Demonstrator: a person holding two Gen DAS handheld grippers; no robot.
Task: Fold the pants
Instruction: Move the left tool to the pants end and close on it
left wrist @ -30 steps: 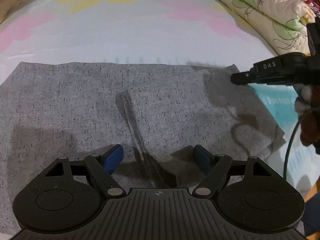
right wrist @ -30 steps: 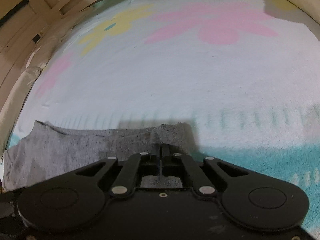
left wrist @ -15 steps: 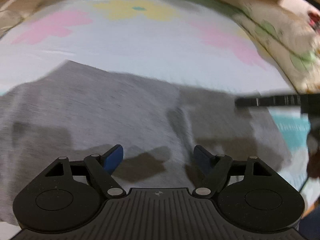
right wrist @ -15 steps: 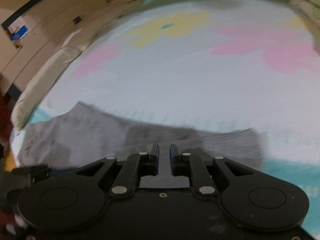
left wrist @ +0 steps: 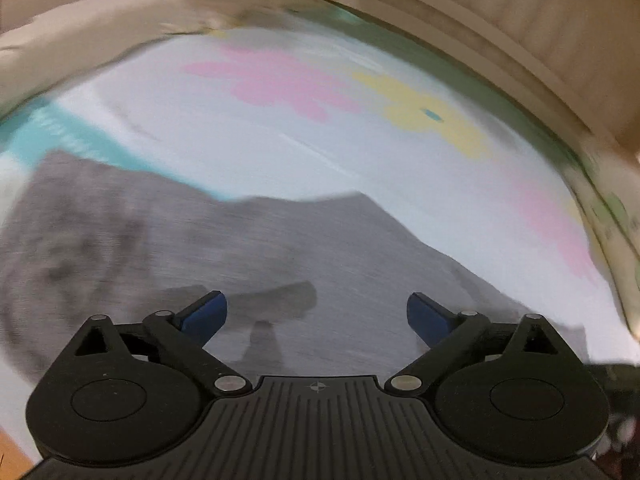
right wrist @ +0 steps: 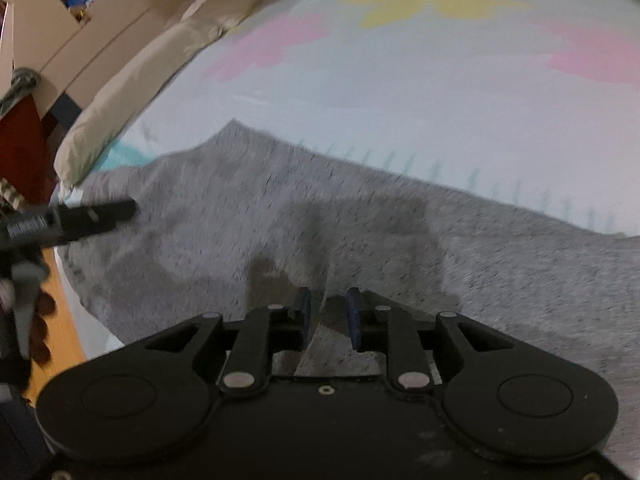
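Grey speckled pants point(left wrist: 320, 248) lie flat on a flowered bed sheet point(left wrist: 240, 128), blurred by motion. My left gripper point(left wrist: 316, 314) hovers over them, its blue pads far apart and still opening, with nothing between them. In the right wrist view the pants point(right wrist: 360, 232) spread across the middle. My right gripper point(right wrist: 328, 310) hangs just above the cloth. Its jaws stand a narrow gap apart and are opening, and the pads press on nothing. One black finger of the left gripper point(right wrist: 96, 214) reaches in from the left over the pants' edge.
A pale bolster point(right wrist: 120, 100) runs along the bed's left edge, with wooden floor point(right wrist: 60, 280) below it. A person's spotted sleeve point(right wrist: 36, 320) shows at far left. A flowered quilt point(left wrist: 612, 208) lies at the right, and a beige wall point(left wrist: 480, 20) lies beyond the sheet.
My right gripper let go of the pinched grey fold and parted slightly. My left gripper's jaws spread wider. Both views swung and rolled across the pants.
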